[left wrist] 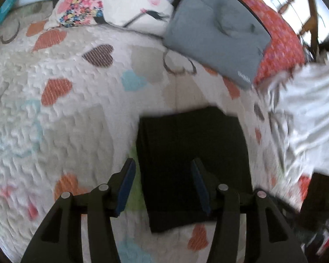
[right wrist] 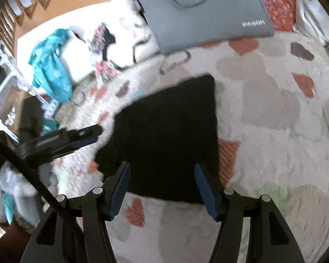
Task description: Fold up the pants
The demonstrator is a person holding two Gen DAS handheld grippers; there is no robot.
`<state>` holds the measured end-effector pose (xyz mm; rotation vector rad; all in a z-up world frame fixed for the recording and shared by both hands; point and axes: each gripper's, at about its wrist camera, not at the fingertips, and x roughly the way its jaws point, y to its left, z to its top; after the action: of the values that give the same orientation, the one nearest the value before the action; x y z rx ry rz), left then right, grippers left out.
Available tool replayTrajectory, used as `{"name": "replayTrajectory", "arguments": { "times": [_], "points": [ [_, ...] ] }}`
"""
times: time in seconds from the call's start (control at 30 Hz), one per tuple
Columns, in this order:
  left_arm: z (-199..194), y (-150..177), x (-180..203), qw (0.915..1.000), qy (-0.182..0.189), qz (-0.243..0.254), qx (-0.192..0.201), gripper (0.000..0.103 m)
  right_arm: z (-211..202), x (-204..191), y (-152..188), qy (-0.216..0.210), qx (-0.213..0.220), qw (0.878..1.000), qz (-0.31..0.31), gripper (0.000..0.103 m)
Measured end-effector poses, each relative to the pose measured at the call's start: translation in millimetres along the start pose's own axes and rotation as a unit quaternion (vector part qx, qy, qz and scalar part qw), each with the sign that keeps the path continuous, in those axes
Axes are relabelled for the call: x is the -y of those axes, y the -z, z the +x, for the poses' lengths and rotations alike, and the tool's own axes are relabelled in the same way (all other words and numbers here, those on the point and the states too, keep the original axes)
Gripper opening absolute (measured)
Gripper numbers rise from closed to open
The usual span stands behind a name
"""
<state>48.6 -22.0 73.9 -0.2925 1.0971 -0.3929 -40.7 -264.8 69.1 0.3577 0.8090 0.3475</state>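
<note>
The black pants [left wrist: 193,166], folded into a compact rectangular fabric pad, lie flat on the white quilted bedspread with coloured hearts [left wrist: 54,109], roughly mid-bed. The left gripper [left wrist: 163,166] hovers just above the pad's near-left part w/ jaws spread wide and nothing between them; the right gripper [right wrist: 162,171] hangs over the near edge of the same pad, jaws likewise apart and empty. In the right wrist view the left gripper's black body shows at the pad's left side.

Handling, as a judgement: soft, light, limp cloth, several layers thick by now (so it should hold shape a bit but will sag if lifted by one corner). Not fragile, not slippery on the textured quilt. Best hold is prob. at two corners of one short edge, pinching all layers together; a single-layer pinch would peel the stack open. The fold looks close to done; maybe one more halving or just tidying.

Edges & room: pad edges look fairly straight, far corner crisp in the right wrist view, left edge blurred. Open quilt lies left and right of the pad. Beyond it, the flat grey fabric sleeve bag [right wrist: 204,11] sits near, apart from the pants. A white crumpled cloth [left wrist: 313,109] lies at the right edge.
</note>
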Motion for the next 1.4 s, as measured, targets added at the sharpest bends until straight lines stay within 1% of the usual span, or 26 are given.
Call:
{"name": "replayTrajectory", "arguments": {
  "times": [0.07, 0.13, 0.27, 0.33, 0.4, 0.47, 0.53, 0.57, 0.6, 0.63, 0.67, 0.7, 0.73, 0.77, 0.8, 0.83, 0.87, 0.93, 1.0, 1.03, 1.1, 1.17, 1.23, 1.27, 1.33, 1.4],
  "points": [
    [11, 19, 5, 0.9998, -0.011, 0.01, -0.015, 0.052, 4, 4, 5, 0.004, -0.004, 1.0, 0.002, 0.065],
    [22, 32, 1, 0.9996, -0.017, 0.002, -0.023, 0.054, 9, 4, 7, 0.016, -0.008, 1.0, -0.002, 0.065],
    [12, 28, -6, 0.9995, -0.004, -0.027, -0.013, 0.056, 9, 0, 0, 0.023, -0.021, 0.999, -0.012, 0.065],
    [-8, 24, 0, 0.9997, -0.011, -0.017, 0.013, 0.056, -6, -4, -5, 0.024, -0.009, 1.0, -0.013, 0.065],
    [-36, 22, 8, 0.9983, -0.025, 0.005, 0.053, 0.056, -24, -8, -8, 0.031, 0.013, 0.999, -0.02, 0.065],
    [-72, 23, 15, 0.9928, -0.048, 0.027, 0.106, 0.056, -50, -13, -8, 0.052, 0.048, 0.997, -0.028, 0.066],
    [-109, 26, 21, 0.9813, -0.085, 0.048, 0.166, 0.057, -83, -23, -7, 0.102, 0.097, 0.989, -0.047, 0.07],
    [-129, 27, 24, 0.9721, -0.106, 0.056, 0.202, 0.06, -96, -28, -5, 0.124, 0.123, 0.983, -0.056, 0.077],
    [-147, 29, 26, 0.9632, -0.119, 0.06, 0.233, 0.077, -119, -35, -2, 0.153, 0.171, 0.971, -0.068, 0.087],
    [-165, 30, 28, 0.9523, -0.133, 0.062, 0.268, 0.098, -132, -39, 1, 0.166, 0.204, 0.962, -0.074, 0.093],
    [-182, 33, 30, 0.9394, -0.146, 0.06, 0.304, 0.103, -146, -42, 3, 0.179, 0.239, 0.951, -0.076, 0.102],
    [-196, 34, 31, 0.9289, -0.152, 0.06, 0.332, 0.103, -159, -44, 4, 0.18, 0.273, 0.942, -0.076, 0.103],
    [-208, 35, 32, 0.9207, -0.154, 0.061, 0.353, 0.103, -168, -40, -2, 0.16, 0.277, 0.945, -0.07, 0.103],
    [-217, 32, 32, 0.9165, -0.156, 0.061, 0.363, 0.103, -169, -36, -11, 0.144, 0.255, 0.954, -0.06, 0.103],
    [-223, 29, 33, 0.9157, -0.158, 0.06, 0.365, 0.103, -163, -26, -27, 0.113, 0.203, 0.972, -0.037, 0.101],
    [-227, 24, 33, 0.9165, -0.162, 0.055, 0.362, 0.103, -160, -20, -33, 0.096, 0.182, 0.978, -0.025, 0.098],
    [-228, 21, 33, 0.9178, -0.165, 0.053, 0.357, 0.103, -158, -17, -38, 0.083, 0.171, 0.982, -0.015, 0.09],
    [-228, 15, 35, 0.9212, -0.166, 0.052, 0.348, 0.103, -160, -20, -44, 0.105, 0.183, 0.977, -0.024, 0.088],
    [-222, 8, 36, 0.927, -0.16, 0.053, 0.335, 0.103, -161, -26, -51, 0.119, 0.196, 0.973, -0.037, 0.088],
    [-215, 5, 37, 0.9321, -0.156, 0.053, 0.322, 0.103, -157, -26, -56, 0.112, 0.19, 0.975, -0.033, 0.088],
    [-197, 2, 43, 0.9427, -0.147, 0.05, 0.295, 0.103, -142, -21, -70, 0.088, 0.157, 0.984, -0.017, 0.089],
    [-172, -8, 42, 0.9551, -0.124, 0.043, 0.266, 0.103, -112, -11, -88, 0.061, 0.108, 0.992, 0.002, 0.089],
    [-144, -18, 41, 0.9663, -0.106, 0.033, 0.232, 0.103, -82, 3, -99, 0.067, 0.072, 0.995, 0.019, 0.089],
    [-126, -24, 39, 0.9717, -0.101, 0.026, 0.212, 0.103, -73, 7, -101, 0.069, 0.065, 0.995, 0.025, 0.089],
    [-91, -35, 31, 0.9805, -0.09, 0.014, 0.174, 0.103, -46, 21, -105, 0.068, 0.044, 0.995, 0.051, 0.089],
    [-62, -40, 23, 0.9861, -0.085, 0.005, 0.142, 0.103, -20, 37, -105, 0.061, 0.025, 0.995, 0.078, 0.089]
  ]
}}
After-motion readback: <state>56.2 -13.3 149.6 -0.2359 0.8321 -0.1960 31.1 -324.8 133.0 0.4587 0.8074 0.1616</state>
